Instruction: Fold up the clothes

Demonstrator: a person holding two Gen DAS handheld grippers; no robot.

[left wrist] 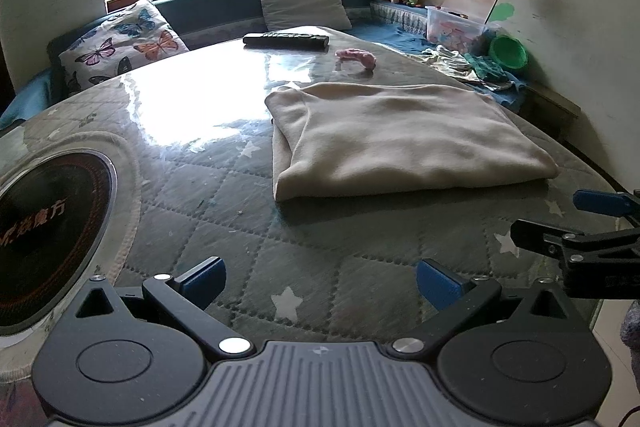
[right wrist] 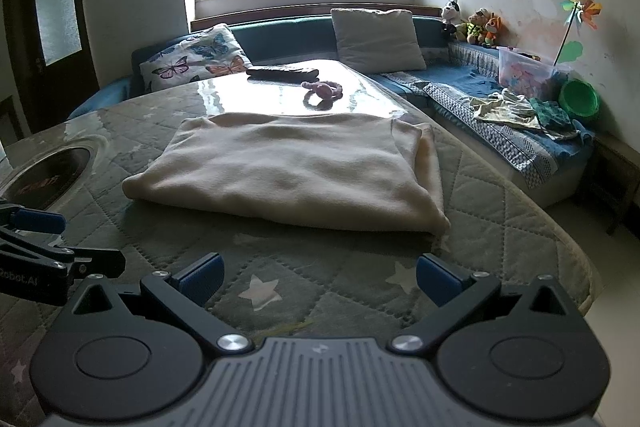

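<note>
A cream garment (left wrist: 396, 139) lies folded into a flat rectangle on the quilted table cover (left wrist: 248, 227); it also shows in the right wrist view (right wrist: 292, 167). My left gripper (left wrist: 320, 283) is open and empty, above the cover in front of the garment's left side. My right gripper (right wrist: 320, 279) is open and empty, in front of the garment's near edge. The right gripper shows at the right edge of the left wrist view (left wrist: 576, 223). The left gripper shows at the left edge of the right wrist view (right wrist: 44, 243).
A black remote (left wrist: 286, 40) and a pink toy (left wrist: 358, 57) lie on the glossy far part of the table. A round black hob (left wrist: 48, 227) sits at the left. A sofa with pillows (right wrist: 376, 39), loose clothes (right wrist: 516, 111) and a toy box (right wrist: 524, 73) stands behind.
</note>
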